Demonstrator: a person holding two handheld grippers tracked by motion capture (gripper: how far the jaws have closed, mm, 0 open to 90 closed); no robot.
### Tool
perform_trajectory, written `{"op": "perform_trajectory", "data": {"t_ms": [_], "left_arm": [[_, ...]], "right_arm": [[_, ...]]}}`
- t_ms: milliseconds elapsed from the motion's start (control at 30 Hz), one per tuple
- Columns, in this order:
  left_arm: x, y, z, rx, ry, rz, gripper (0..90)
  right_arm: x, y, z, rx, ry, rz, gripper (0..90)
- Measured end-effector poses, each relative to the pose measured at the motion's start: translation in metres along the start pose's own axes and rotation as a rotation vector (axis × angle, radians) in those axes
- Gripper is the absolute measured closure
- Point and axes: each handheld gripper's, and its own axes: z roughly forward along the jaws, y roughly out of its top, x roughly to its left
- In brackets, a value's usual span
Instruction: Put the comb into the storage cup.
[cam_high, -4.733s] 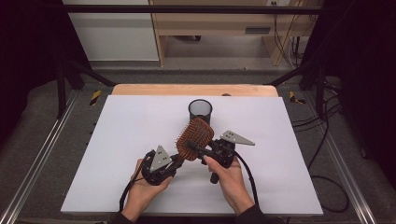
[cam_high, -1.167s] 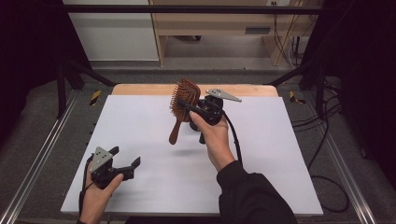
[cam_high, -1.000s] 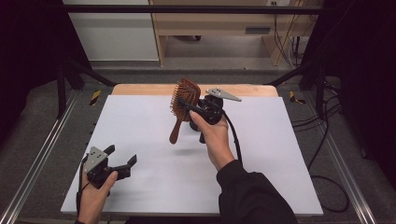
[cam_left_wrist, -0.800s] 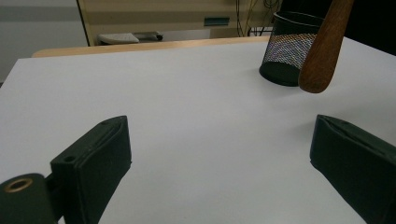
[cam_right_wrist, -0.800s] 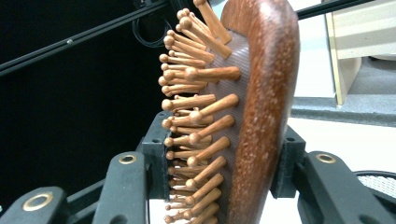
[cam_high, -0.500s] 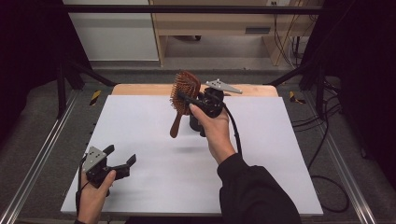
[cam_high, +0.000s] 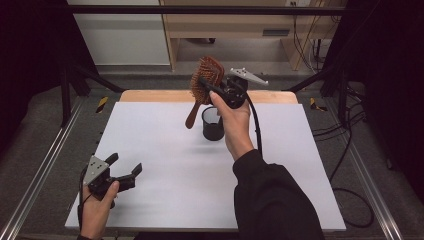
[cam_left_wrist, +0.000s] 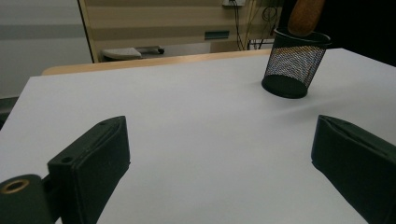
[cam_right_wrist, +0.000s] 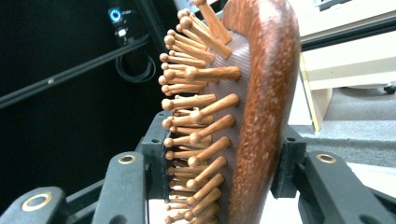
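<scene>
Gripping hairbrush (cam_right_wrist: 261, 107) head between right gripper (cam_right_wrist: 224, 163) fingers.

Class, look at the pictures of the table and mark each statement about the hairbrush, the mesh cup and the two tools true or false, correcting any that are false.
1. The right tool grips the wooden hairbrush by its head. True.
2. The brush lies flat on the table. False: it is held up, handle hanging down towards the black mesh cup.
3. The left tool is open and empty. True.
4. The cup lies tipped over. False: it stands upright.
</scene>
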Motion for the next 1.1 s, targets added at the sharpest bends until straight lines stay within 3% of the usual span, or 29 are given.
{"op": "perform_trajectory", "data": {"t_ms": [133, 367, 1100], "left_arm": [[0.002, -0.001, 0.001, 0.004, 0.007, -0.002, 4.6], [0.007, 0.001, -0.003, -0.029, 0.027, -0.017, 4.3], [0.010, 0.001, -0.003, -0.027, 0.024, -0.027, 4.1]], "right_arm": [[-0.007, 0.009, 0.004, -0.016, -0.019, -0.012, 51.7], [-0.013, 0.017, 0.007, -0.020, -0.046, -0.037, 51.6], [-0.016, 0.023, 0.002, -0.059, -0.107, -0.136, 51.4]]}}
